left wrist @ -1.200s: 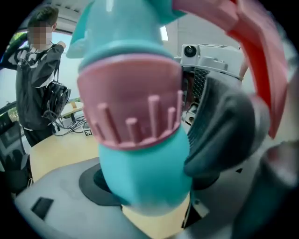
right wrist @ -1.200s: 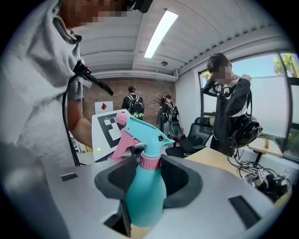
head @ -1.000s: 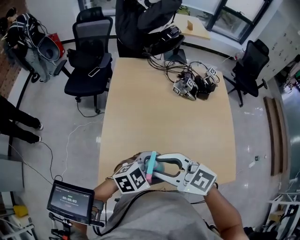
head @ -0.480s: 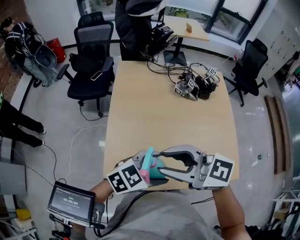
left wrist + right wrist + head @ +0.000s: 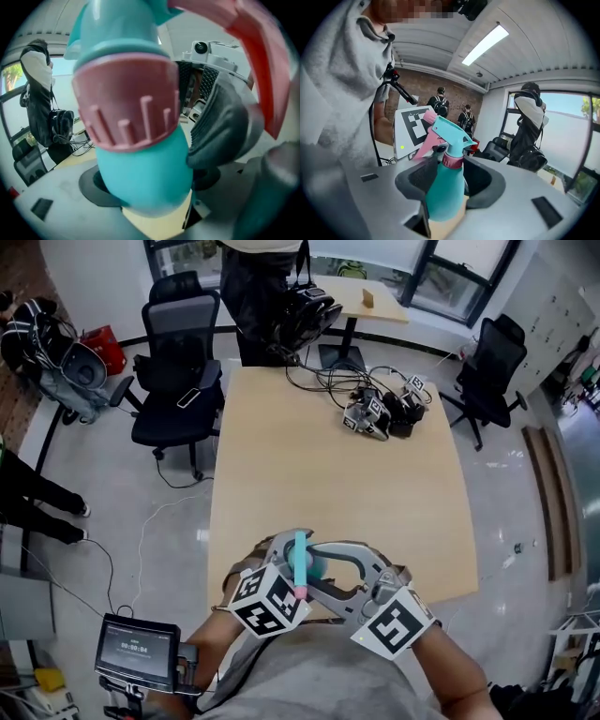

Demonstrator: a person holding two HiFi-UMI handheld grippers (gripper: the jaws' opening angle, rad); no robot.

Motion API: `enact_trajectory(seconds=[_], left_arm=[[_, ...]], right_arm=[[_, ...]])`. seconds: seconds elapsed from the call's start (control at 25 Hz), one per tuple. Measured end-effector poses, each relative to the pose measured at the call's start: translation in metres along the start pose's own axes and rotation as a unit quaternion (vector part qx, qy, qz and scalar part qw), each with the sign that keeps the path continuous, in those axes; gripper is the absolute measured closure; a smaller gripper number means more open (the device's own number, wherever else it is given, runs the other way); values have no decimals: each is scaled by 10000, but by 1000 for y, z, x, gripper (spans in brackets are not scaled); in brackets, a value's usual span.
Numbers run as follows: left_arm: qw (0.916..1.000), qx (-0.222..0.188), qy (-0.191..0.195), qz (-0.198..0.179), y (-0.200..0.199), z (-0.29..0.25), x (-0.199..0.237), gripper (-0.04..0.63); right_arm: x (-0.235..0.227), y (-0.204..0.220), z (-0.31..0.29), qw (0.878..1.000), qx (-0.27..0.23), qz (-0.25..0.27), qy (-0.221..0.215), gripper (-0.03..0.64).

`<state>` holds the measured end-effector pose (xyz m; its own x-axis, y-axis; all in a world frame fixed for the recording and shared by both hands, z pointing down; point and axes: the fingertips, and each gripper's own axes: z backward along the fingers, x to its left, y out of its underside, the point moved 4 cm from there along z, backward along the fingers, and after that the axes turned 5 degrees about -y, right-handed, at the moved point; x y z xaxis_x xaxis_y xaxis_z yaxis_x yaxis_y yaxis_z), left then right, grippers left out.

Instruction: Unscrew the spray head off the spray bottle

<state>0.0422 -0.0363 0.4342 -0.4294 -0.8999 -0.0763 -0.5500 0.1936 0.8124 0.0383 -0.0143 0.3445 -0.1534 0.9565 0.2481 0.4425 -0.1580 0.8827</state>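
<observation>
1. Bottle (image 5: 445,192), teal with a pink collar (image 5: 126,108) and a teal head (image 5: 450,131), is held upright in the air at 6 o'clock in the head view, over the near edge of the surface (image 5: 328,474).
2. Clamped on the body of the bottle is the left gripper (image 5: 150,187).
3. Round the same body stands the right gripper (image 5: 450,177). Its jaws have just been opening and are apart, with the head rising above them.
4. Half a second ago the head leaned toward 1 o'clock; now its top runs straight from 12 to 6. The right cube (image 5: 394,622) has rolled onto a corner and dropped from 3 o'clock of the bottle to 5 o'clock, nearer the left cube (image 5: 267,604).
5. The surface is pale wood and carries a heap of cables and spare grippers (image 5: 382,411) at 1 o'clock.
6. Beyond it, at 12 o'clock, a person (image 5: 258,296) stands with a black bag (image 5: 305,315).
7. Black chairs sit at 11 o'clock (image 5: 178,362) and 2 o'clock (image 5: 492,367).
8. A small screen (image 5: 136,648) shows at 7 o'clock, above the glossy grey floor (image 5: 112,521).
</observation>
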Motion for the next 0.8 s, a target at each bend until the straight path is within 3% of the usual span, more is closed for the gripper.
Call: enact_trajectory(seconds=[0.08,0.16,0.28,0.36,0.44,0.56,0.68,0.72,0.8], left_arm=[[9989,168,253,-354,2,4,-11,195],[9957,224,575,-687,2,10,-25,195],[9904,275,820,-1080,-2,21,-37,195],[9856,240,962,-1368,-6,29,-42,195],[9798,-51,1344,-1483,-9,38,-50,193],[9634,-852,2176,-1312,-10,56,-60,190],[9313,-1979,2984,-661,-24,77,-64,190],[9226,-2260,3104,-372,-30,82,-65,190],[9173,-2509,3090,119,-39,87,-66,190]], right_arm=[[9,-3,2,9988,-132,395,-252,453],[17,-6,5,9956,-389,472,-704,448],[16,-18,14,9881,-895,-383,-1188,465],[16,-30,17,9805,-1311,-874,-1176,482],[17,-35,22,9725,-1585,-1160,-1251,485],[15,-33,33,9507,-2076,-1662,-1593,486],[12,-32,46,9164,-2657,-2190,-2040,486],[10,-34,49,9025,-2861,-2353,-2199,486],[8,-36,54,8795,-3138,-2603,-2455,486]])
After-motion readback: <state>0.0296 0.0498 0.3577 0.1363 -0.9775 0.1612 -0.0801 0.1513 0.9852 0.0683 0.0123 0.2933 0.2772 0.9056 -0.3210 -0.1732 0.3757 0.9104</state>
